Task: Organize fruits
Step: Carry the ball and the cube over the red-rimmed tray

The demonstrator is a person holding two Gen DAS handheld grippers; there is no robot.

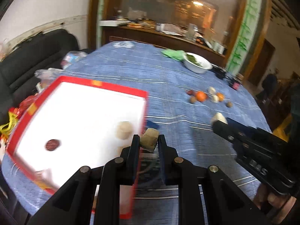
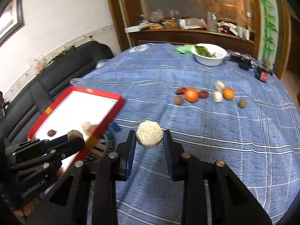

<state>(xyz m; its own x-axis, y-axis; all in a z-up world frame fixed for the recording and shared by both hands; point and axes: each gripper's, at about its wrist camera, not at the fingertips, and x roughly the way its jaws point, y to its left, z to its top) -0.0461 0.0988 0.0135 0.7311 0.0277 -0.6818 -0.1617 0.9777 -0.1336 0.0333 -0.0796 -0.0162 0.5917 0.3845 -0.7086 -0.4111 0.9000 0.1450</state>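
Observation:
My left gripper [image 1: 149, 140] is shut on a beige rice cake [image 1: 149, 139], held above the right edge of a red-rimmed white box [image 1: 105, 88]. The box holds another beige cake [image 1: 124, 130] and a dark red date [image 1: 53, 145]. My right gripper [image 2: 149, 136] is shut on a white puffed rice ball [image 2: 149, 136] above the blue tablecloth [image 2: 206, 150]; it shows in the left wrist view [image 1: 219, 119] too. My left gripper shows in the right wrist view [image 2: 75, 136] beside the box [image 2: 75, 110]. Loose fruits lie farther back: a large orange [image 2: 191, 94], a small orange [image 2: 228, 93], red dates, brown nuts and white balls.
A white bowl of greens [image 2: 210, 55] and a green cloth [image 2: 184, 49] sit at the table's far side. A dark jar [image 2: 262, 74] stands at the right edge. A black sofa [image 2: 56, 71] is left of the table, with plastic bags [image 1: 15, 112] near the box.

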